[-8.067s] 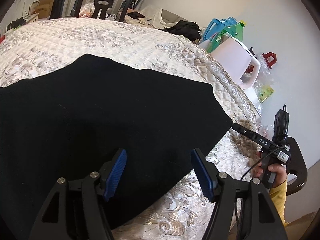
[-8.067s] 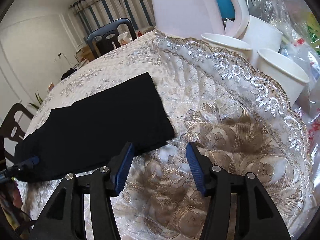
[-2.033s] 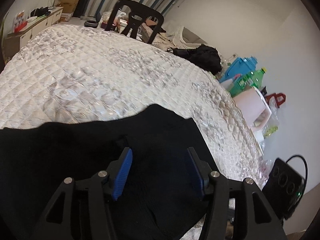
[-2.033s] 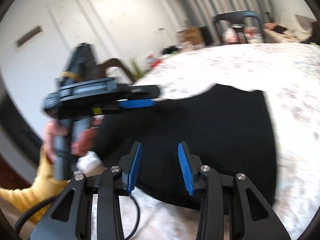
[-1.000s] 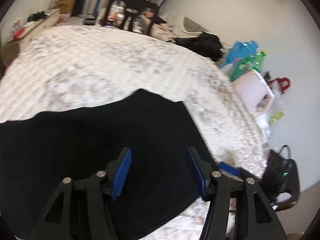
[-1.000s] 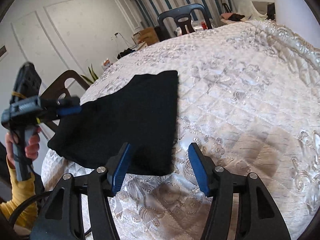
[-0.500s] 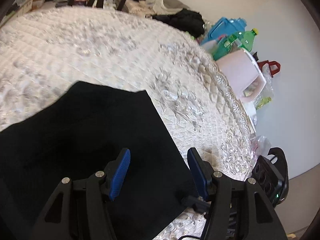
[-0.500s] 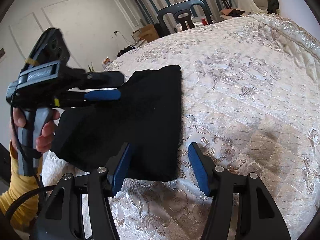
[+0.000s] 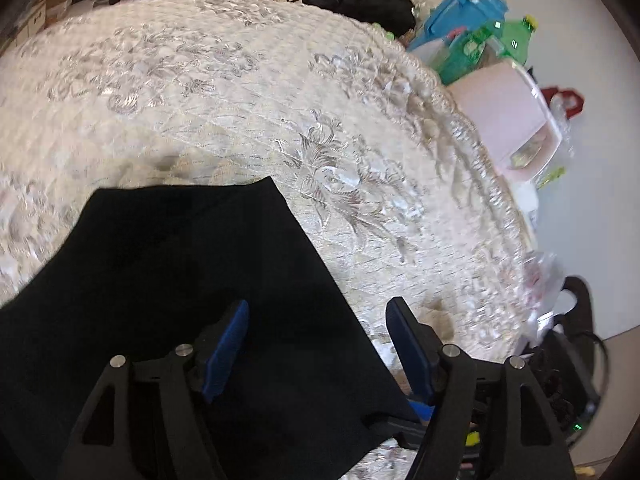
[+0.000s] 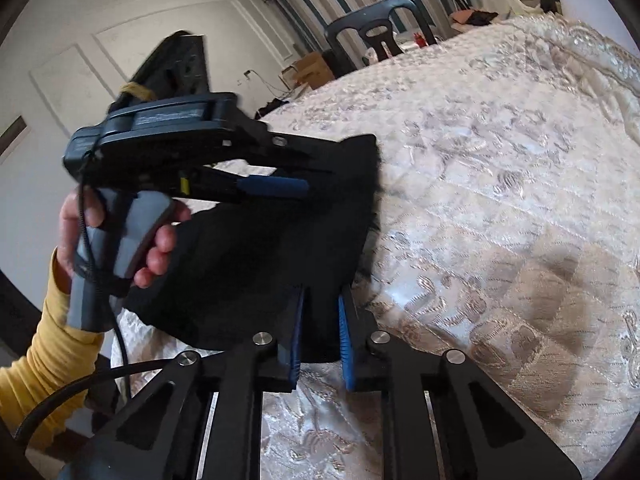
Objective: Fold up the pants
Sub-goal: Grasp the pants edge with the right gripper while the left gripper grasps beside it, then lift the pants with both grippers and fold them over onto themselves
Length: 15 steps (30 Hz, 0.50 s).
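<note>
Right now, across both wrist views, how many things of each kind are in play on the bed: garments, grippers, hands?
Black pants: 1
Grippers: 2, left gripper and right gripper
Hands in view: 1, the left hand
Total: 4

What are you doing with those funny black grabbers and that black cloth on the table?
A person in a yellow sleeve is folding black pants on a table with a shiny cream tablecloth, holding a grabber in each hand. The right gripper is closing its blue pads on the near corner of the pants. The left gripper hovers over the pants with its jaws opening and nothing pinched. The pants already lie doubled into a smaller piece, and the fold is not finished.
</note>
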Each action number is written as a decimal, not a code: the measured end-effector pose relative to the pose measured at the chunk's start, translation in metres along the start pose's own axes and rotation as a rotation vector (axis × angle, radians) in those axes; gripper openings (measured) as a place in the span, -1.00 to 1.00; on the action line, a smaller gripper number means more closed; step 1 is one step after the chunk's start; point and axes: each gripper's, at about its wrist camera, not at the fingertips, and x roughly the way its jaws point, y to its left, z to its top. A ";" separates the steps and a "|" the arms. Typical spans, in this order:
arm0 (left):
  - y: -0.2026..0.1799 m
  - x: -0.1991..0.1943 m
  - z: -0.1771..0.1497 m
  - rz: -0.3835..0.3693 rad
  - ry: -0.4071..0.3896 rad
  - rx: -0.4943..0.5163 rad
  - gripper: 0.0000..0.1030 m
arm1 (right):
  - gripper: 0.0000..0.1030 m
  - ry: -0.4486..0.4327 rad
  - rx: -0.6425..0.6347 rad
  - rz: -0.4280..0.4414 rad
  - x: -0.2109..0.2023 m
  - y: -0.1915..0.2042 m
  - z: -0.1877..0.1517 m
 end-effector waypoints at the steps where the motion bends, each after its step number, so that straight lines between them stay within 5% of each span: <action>1: -0.003 0.001 0.002 0.017 0.006 0.013 0.42 | -0.72 -0.008 -0.016 0.004 -0.001 0.004 0.001; 15: -0.025 0.015 0.015 0.233 0.093 0.138 0.42 | -0.73 -0.046 -0.153 0.074 0.005 0.051 0.001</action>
